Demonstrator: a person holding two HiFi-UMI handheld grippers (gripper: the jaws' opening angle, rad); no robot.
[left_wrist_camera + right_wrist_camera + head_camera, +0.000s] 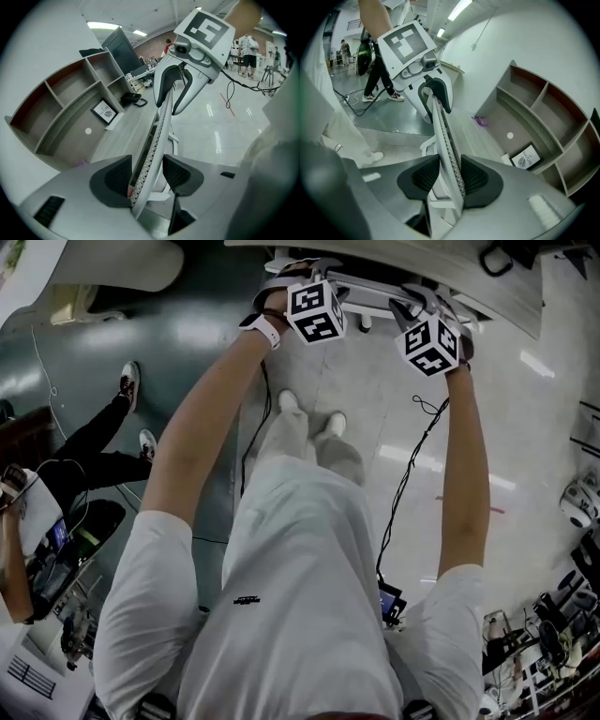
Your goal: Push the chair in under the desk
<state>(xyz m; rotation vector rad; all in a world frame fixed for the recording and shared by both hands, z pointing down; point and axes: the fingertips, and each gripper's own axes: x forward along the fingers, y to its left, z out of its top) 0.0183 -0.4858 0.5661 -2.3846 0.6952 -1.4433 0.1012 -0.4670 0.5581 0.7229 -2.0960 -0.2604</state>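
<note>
- the desk [511, 298] runs across the top of the head view, a grey wood-grain top with an open shelf unit [70, 108] standing on it. its front edge lies just beyond both tools.
- the chair [373, 289] stands tight against that edge. only its white upper frame shows between the two tools, and the seat and base are hidden, so it looks close to fully in, though how much travel is left cannot be told.
- the floor [394, 460] is glossy and hard. a chair should slide or roll easily on it, so a steady, level push ought to be enough. this is a judgement, as the feet are out of sight.
- the chair back [443, 136] is a thin white rim with a perforated mesh strip. the rim looks stiff and light, the mesh springy. the top rim, held at two points spread apart, is the sensible place to grip, as it keeps the chair from swivelling.
- the right gripper [450, 176] has both ribbed pads pressed on that rim, one on each side.
- the left gripper [147, 176] straddles the rim with its jaws wide. the rim leans on one pad and a slim gap shows at the other, so it guides the chair rather than clamps it.
</note>
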